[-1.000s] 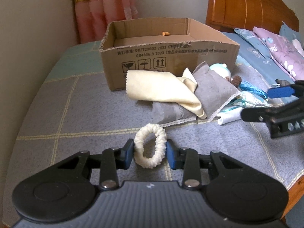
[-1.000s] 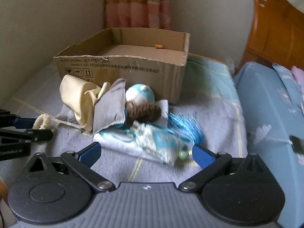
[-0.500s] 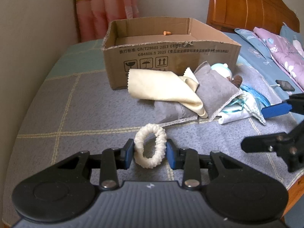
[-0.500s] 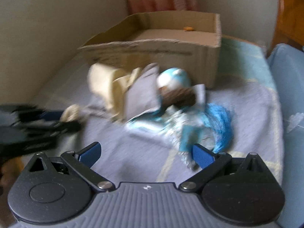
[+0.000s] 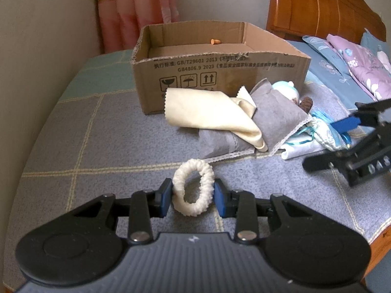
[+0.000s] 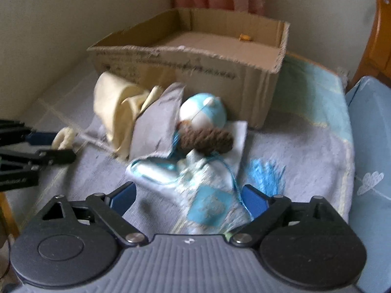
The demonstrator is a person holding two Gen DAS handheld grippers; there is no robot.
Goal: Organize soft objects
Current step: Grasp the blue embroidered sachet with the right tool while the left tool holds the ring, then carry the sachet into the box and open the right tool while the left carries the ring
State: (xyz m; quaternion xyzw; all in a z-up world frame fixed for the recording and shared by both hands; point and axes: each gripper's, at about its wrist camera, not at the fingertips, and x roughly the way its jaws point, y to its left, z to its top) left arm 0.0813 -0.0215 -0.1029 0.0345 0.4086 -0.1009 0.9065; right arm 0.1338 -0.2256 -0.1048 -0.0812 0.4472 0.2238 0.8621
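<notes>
My left gripper [image 5: 193,196] is shut on a cream knitted hair ring [image 5: 193,187], held just above the grey checked bedspread. The ring also shows in the right wrist view [image 6: 64,139]. Beyond it lies a pile of soft things: a cream cloth [image 5: 212,113], a grey cloth [image 5: 276,112], a blue-white plush ball [image 6: 204,112], a brown yarn piece [image 6: 207,141] and a light blue patterned pouch with a tassel [image 6: 207,195]. My right gripper [image 6: 189,195] is open, its jaws on either side of the pouch. An open cardboard box [image 5: 220,73] stands behind the pile.
A small orange item [image 5: 215,41] lies inside the box. A wall and pink curtain [image 5: 136,12] stand behind the box. A wooden headboard [image 5: 317,7] and pillows [image 5: 354,61] are at the right. The bed edge runs at the lower right.
My right gripper has moved forward and down over the blue pouch, still open. My left gripper keeps its hold on the hair ring and has hardly moved.
</notes>
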